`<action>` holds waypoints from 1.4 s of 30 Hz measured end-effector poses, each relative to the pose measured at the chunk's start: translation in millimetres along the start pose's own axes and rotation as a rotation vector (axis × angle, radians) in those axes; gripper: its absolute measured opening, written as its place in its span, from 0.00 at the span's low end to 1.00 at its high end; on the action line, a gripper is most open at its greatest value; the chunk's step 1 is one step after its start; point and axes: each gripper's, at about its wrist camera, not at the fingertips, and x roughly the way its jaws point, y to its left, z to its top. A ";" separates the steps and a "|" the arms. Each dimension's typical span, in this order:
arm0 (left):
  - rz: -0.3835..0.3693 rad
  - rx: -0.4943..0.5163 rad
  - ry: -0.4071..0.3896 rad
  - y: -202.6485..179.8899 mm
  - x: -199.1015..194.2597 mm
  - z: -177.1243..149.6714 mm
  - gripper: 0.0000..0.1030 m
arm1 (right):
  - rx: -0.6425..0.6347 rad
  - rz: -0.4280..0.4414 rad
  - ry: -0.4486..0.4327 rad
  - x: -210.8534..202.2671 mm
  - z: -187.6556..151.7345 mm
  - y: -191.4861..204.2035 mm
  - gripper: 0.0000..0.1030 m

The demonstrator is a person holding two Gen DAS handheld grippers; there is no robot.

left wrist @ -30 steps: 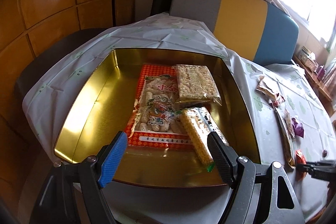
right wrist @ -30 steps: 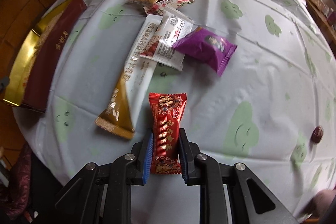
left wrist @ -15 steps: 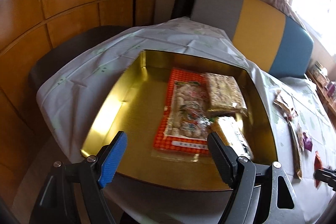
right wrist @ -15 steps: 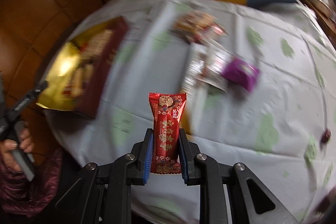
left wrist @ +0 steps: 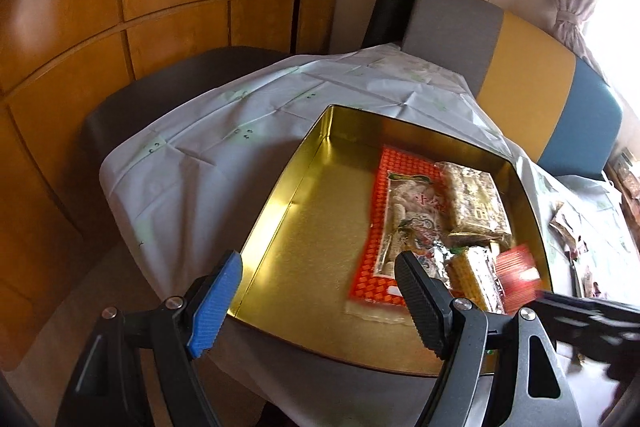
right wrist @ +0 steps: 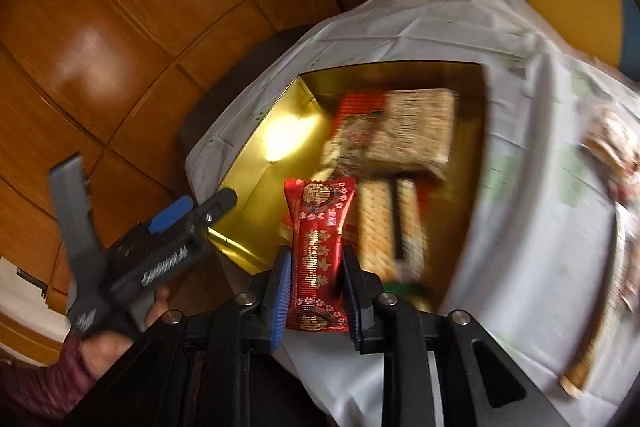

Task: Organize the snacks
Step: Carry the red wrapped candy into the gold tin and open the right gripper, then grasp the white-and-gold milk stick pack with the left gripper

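A gold tin box [left wrist: 312, 247] sits on the white tablecloth and holds an orange-bordered snack bag [left wrist: 404, 219] and two cracker packs [left wrist: 476, 199]. My left gripper [left wrist: 316, 291] is open and empty over the box's near left edge. My right gripper [right wrist: 316, 287] is shut on a red snack packet [right wrist: 320, 247] and holds it over the box's near side. The packet also shows in the left wrist view [left wrist: 518, 277], blurred, at the box's right. The box shows in the right wrist view [right wrist: 276, 163] too.
More snack packets [right wrist: 612, 147] lie on the tablecloth to the right of the box, blurred. A grey, yellow and blue sofa back [left wrist: 520, 79] stands behind the table. Wooden wall panels [left wrist: 120, 7] are on the left.
My right gripper has carried the red packet from the right of the table to above the gold box. My left gripper has drawn back and shifted left, staying open.
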 end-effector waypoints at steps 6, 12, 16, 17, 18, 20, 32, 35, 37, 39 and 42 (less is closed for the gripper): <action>0.014 0.001 0.005 0.6 3.8 -2.1 0.76 | 0.028 -0.005 0.033 20.7 0.1 -4.5 0.36; 0.006 0.031 0.016 -8.5 7.5 -6.9 0.76 | 0.001 -0.110 0.020 6.2 -15.8 -16.6 0.36; -0.001 0.059 0.002 -15.8 3.3 -7.3 0.76 | 0.017 -0.161 -0.011 -7.6 -21.1 -30.9 0.36; -0.006 0.064 0.003 -17.5 2.9 -7.7 0.76 | 0.023 -0.172 -0.020 -12.8 -22.6 -34.9 0.36; -0.008 0.069 0.006 -19.6 2.9 -8.3 0.76 | 0.026 -0.183 -0.029 -17.1 -23.8 -38.0 0.36; -0.014 0.078 0.008 -22.7 2.2 -8.9 0.76 | 0.030 -0.206 -0.047 -24.7 -24.7 -45.2 0.36; -0.051 0.145 0.006 -44.3 -5.6 -14.0 0.76 | 0.123 -0.412 -0.048 -80.6 -39.5 -127.3 0.39; -0.057 0.156 0.010 -49.2 -5.7 -15.1 0.76 | 0.176 -0.475 -0.038 -103.3 -46.5 -162.3 0.39; -0.062 0.164 0.013 -52.9 -6.1 -15.8 0.76 | 0.219 -0.515 -0.041 -116.3 -51.6 -185.7 0.39; -0.064 0.173 0.015 -56.3 -6.6 -17.1 0.76 | 0.256 -0.561 -0.045 -128.9 -58.7 -208.8 0.39; -0.072 0.196 0.018 -65.0 -8.1 -19.1 0.76 | 0.340 -0.590 -0.063 -141.6 -72.9 -241.2 0.39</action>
